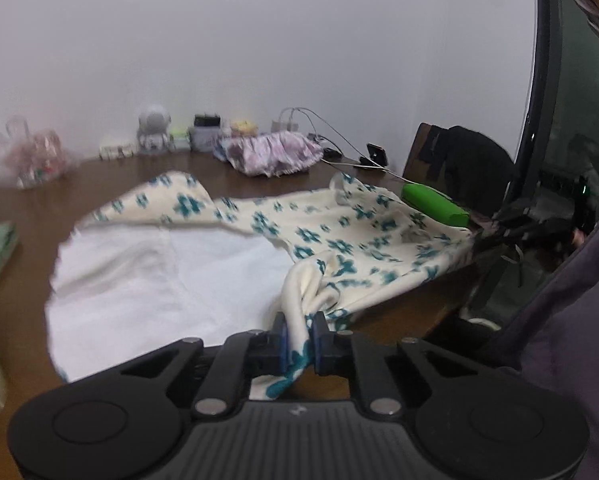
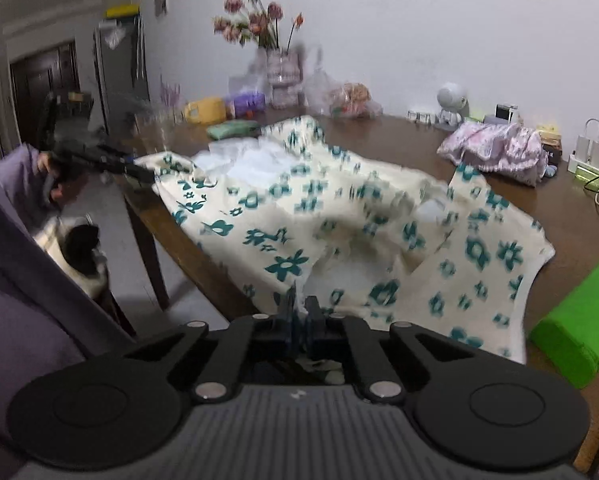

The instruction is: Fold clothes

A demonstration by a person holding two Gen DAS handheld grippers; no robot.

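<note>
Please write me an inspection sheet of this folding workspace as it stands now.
Surface: brown wooden table.
Job's things: floral garment spread out, white inside showing, near edge lifted.
Clutter: green block, lilac cloth bundle, flower vase, white figurine.
Grippers: left tool and right tool each shut on the garment's edge.
Cables: white leads trailing at the table's far side.
Surroundings: white wall, dark door.
</note>
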